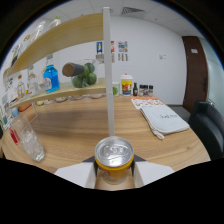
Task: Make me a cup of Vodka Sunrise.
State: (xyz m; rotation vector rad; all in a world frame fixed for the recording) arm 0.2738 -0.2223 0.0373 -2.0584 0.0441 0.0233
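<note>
Canned drink gripped over a long wooden table.

The wooden table [90,125] runs wide and smooth-grained, backed by a pale two-tier shelf [65,92] holding a blue bottle [50,77] and a green bottle [82,74] lying on its side. A folded white cloth [164,120] lies off to the right, a clear ribbed glass [31,141] stands to the left. The gripper [114,172] has its white fingers pressed against both sides of a yellow can [114,159] with a shiny round metal top, held in the air above the table's near edge.
</note>
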